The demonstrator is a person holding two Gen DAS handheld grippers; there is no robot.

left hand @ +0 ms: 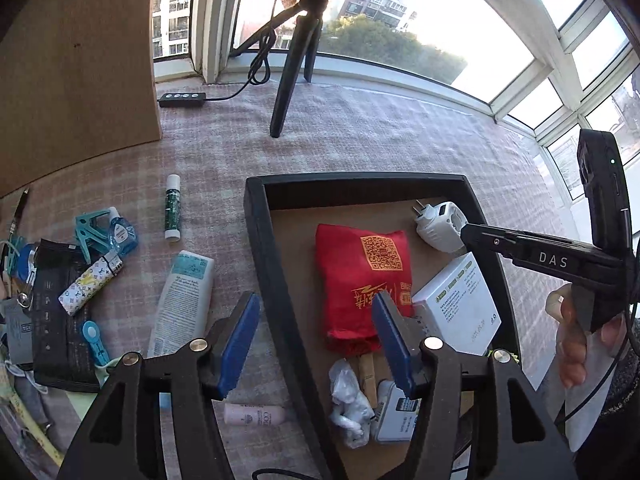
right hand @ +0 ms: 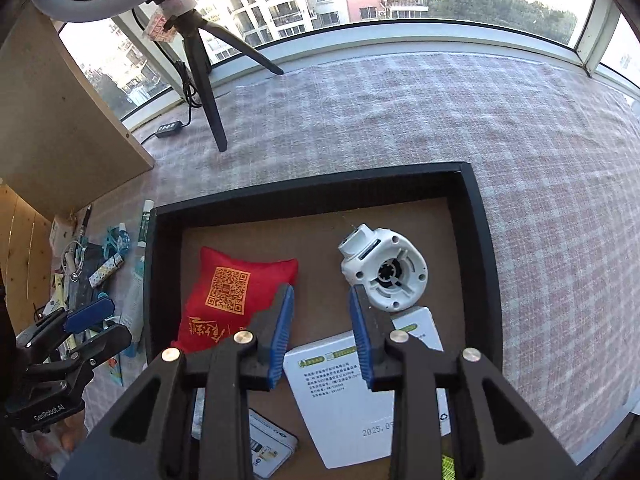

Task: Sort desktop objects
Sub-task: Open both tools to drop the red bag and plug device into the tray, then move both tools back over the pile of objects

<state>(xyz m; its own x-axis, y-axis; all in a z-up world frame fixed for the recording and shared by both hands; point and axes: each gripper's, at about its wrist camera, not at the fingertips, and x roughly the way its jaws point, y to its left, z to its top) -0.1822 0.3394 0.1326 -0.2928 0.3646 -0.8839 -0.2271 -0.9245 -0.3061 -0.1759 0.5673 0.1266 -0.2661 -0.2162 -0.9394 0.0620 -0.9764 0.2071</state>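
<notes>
A black tray [left hand: 260, 240] [right hand: 480, 240] holds a red pouch [left hand: 360, 268] [right hand: 228, 292], a white plug adapter [left hand: 440, 228] [right hand: 384, 272], a white box [left hand: 460, 304] [right hand: 348, 392], a crumpled wrapper [left hand: 348, 400] and a small tin [left hand: 396, 416] [right hand: 268, 448]. My left gripper [left hand: 316, 344] is open and empty above the tray's left wall. My right gripper [right hand: 320, 336] is open and empty above the tray, between the pouch and the adapter; it also shows in the left wrist view [left hand: 520, 244].
Left of the tray lie a white tube [left hand: 180, 300], a green lip balm [left hand: 173, 208], a patterned lighter [left hand: 90, 280], a blue bottle [left hand: 120, 234], clips, a black pouch [left hand: 56, 320] and a pink bottle [left hand: 252, 414]. A tripod [left hand: 292, 60] and a wooden board [left hand: 72, 60] stand behind.
</notes>
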